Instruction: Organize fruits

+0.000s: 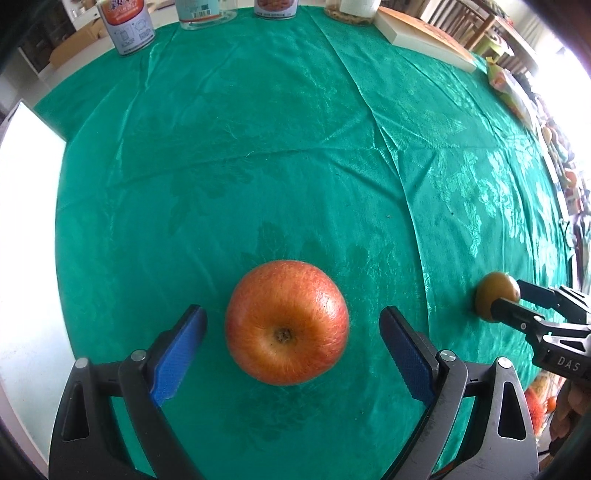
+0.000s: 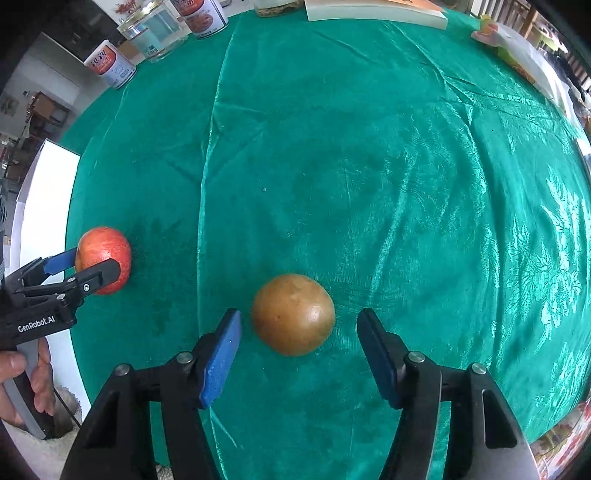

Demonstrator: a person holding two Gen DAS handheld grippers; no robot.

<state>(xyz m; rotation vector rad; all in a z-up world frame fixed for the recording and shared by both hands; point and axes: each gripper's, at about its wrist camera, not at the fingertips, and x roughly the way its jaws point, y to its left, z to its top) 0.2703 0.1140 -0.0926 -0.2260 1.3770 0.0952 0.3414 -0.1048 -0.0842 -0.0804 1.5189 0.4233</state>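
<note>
A red-orange apple (image 1: pixel 287 322) lies on the green tablecloth between the open fingers of my left gripper (image 1: pixel 293 332), with a gap on each side. It also shows in the right wrist view (image 2: pixel 104 251), with the left gripper (image 2: pixel 88 267) around it. A brown-green round fruit (image 2: pixel 293 314) lies on the cloth between the open fingers of my right gripper (image 2: pixel 298 334), not touched. In the left wrist view the same fruit (image 1: pixel 496 295) sits at the right with the right gripper (image 1: pixel 511 299) around it.
Cans (image 1: pixel 125 26) and a glass jar (image 2: pixel 155 29) stand along the far edge of the table. A book (image 2: pixel 376 11) lies at the far right. Packets (image 2: pixel 517 51) line the right edge. A white surface (image 1: pixel 26 221) lies left of the table.
</note>
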